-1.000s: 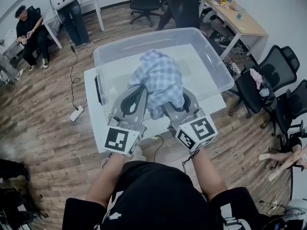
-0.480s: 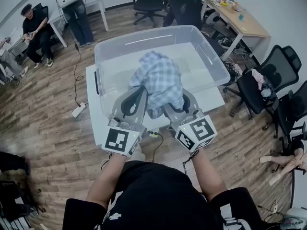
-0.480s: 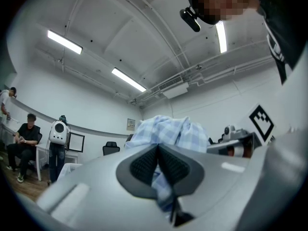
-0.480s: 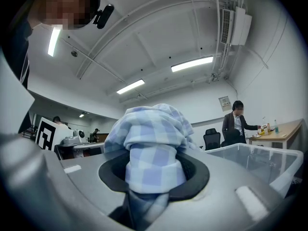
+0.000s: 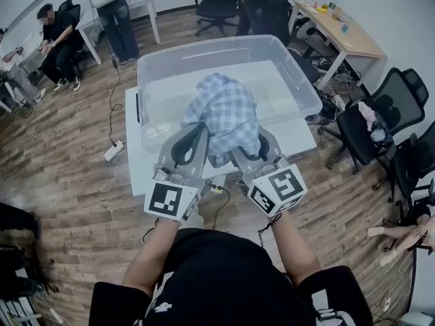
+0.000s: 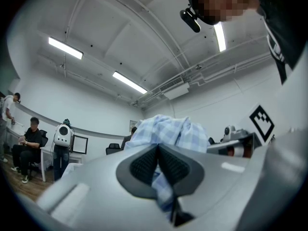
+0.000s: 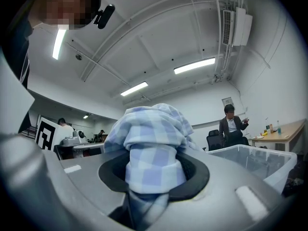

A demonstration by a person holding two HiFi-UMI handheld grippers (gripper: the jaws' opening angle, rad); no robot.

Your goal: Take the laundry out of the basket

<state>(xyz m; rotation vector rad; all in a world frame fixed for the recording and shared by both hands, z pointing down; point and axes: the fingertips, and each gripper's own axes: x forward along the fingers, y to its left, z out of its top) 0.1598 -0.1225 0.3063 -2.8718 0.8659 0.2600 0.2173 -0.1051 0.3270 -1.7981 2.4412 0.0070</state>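
A blue-and-white checked shirt (image 5: 224,114) hangs bunched between both grippers, above the near side of the clear plastic basket (image 5: 302,87). My left gripper (image 5: 202,130) is shut on a thin fold of the shirt (image 6: 169,131) at its left side; in the left gripper view the gripper (image 6: 158,150) has its pads nearly together with cloth trailing below them. My right gripper (image 5: 253,141) is shut on a thick bunch of the shirt (image 7: 150,124), and in the right gripper view that gripper (image 7: 155,158) has the cloth filling the space between its pads. The basket (image 7: 255,160) looks empty inside.
The basket stands on a white table (image 5: 132,161). Black office chairs (image 5: 387,97) stand to the right and a wooden desk (image 5: 343,32) at the back right. Seated people (image 5: 58,39) are at the far left. A power strip (image 5: 113,151) with cables lies on the wood floor.
Both grippers have drawn back toward the person with the shirt still held; the basket and table sit slightly farther up the head view. Neither grip has changed.
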